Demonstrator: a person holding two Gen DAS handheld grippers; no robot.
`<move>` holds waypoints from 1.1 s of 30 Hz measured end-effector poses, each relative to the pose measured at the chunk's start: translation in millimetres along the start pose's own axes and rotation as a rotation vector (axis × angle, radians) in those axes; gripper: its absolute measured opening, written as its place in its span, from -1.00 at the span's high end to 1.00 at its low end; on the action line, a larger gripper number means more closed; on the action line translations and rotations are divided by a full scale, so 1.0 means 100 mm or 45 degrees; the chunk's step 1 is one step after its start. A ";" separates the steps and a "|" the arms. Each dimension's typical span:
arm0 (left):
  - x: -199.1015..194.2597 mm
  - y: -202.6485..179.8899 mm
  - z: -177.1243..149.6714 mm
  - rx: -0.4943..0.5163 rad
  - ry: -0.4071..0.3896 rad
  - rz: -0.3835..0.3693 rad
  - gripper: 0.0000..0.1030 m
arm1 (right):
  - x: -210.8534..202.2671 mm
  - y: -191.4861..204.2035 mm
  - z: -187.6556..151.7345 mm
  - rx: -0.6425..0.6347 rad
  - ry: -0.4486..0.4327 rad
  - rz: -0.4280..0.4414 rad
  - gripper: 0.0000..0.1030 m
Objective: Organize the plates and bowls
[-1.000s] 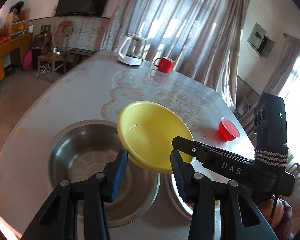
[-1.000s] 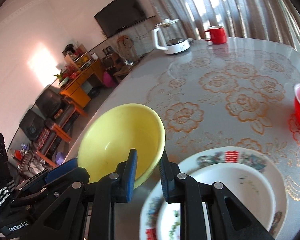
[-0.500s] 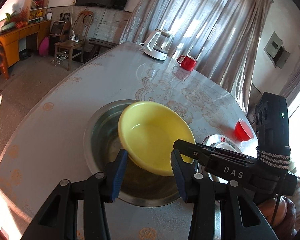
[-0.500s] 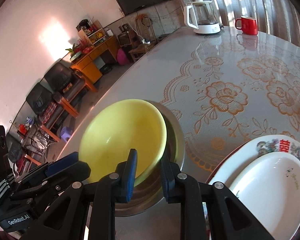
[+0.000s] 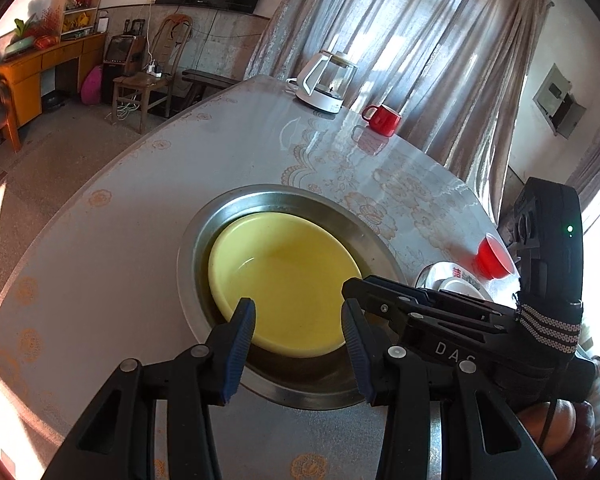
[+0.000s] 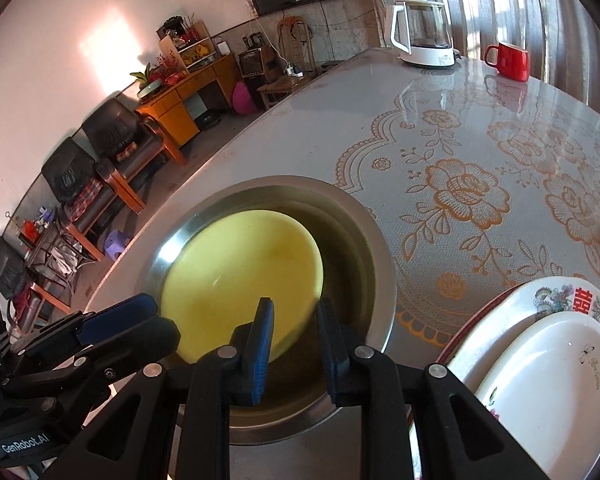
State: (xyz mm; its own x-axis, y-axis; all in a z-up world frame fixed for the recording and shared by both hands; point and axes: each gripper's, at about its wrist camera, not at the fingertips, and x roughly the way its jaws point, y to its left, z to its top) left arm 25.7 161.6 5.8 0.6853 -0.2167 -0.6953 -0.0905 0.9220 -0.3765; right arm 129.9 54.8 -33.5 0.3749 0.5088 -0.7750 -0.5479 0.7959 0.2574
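Yellow bowl (image 5: 284, 280) now lowered into steel basin (image 5: 196, 240), right claw (image 6: 296, 344) gripping rim

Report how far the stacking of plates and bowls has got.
Done: the yellow bowl sits inside the steel basin, and a white dish rests on the patterned plate beside it. In hand: the right gripper straddles the yellow bowl's rim; the left gripper hovers open over the bowl. Left: releasing the bowl and perhaps combining the two stacks.
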 end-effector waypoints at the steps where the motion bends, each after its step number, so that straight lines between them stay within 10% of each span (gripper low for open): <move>1: 0.01 0.00 0.00 -0.001 0.004 0.000 0.14 | 0.00 0.00 0.00 0.000 0.000 0.000 0.59; 33: 0.04 -0.09 -0.09 0.081 -0.001 0.064 0.14 | -0.15 -0.01 -0.07 0.002 -0.039 -0.033 0.58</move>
State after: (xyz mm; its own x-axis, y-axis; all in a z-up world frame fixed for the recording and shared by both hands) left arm 22.6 149.3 0.6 0.6816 -0.1692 -0.7119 -0.0789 0.9502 -0.3014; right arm 119.4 43.5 -26.0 0.4118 0.4974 -0.7635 -0.5367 0.8095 0.2380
